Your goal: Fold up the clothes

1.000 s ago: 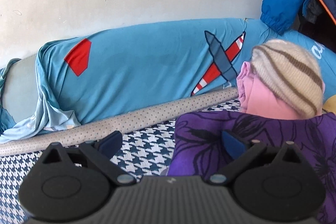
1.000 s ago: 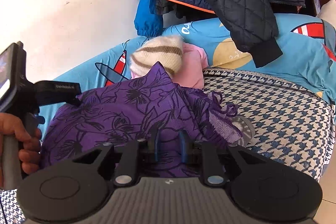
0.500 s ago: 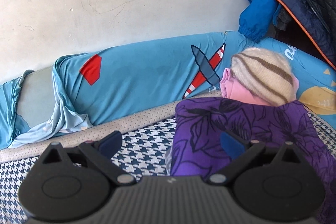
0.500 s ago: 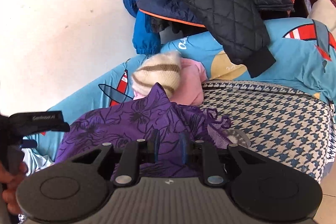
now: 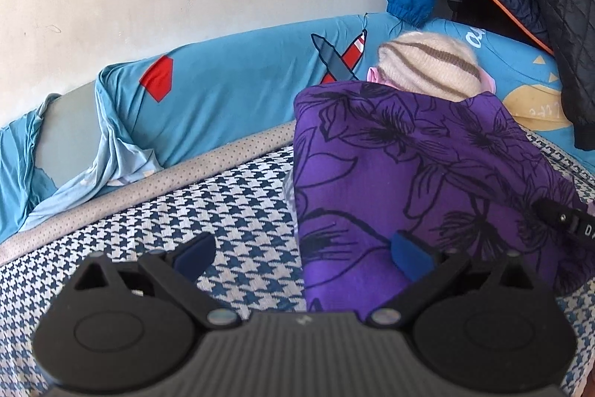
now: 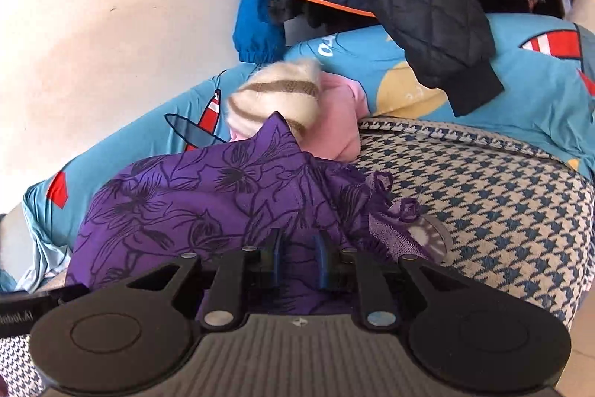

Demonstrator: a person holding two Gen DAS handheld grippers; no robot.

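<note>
Now, the right tongs (image 6: 297, 261) are nipped in on the purple cloth with black flower outlines (image 6: 193, 207), blue pads nearly together and closing a touch more, fabric bunched between them. The left tongs (image 5: 301, 257) stand wide apart, gripping nothing, one pad over the cloth's near part, the other over the blue-and-white houndstooth bed cover (image 5: 230, 207). The cloth lies draped on that cover, peaking toward the cream striped knit hat (image 6: 277, 92) and pink garment (image 6: 340, 114) behind. I'd say a fold is midway: the free tongs need to take the left edge so both can carry it over. Hard to tell how many layers the right tongs hold; the cloth's near hem is hidden under both tools.
</note>
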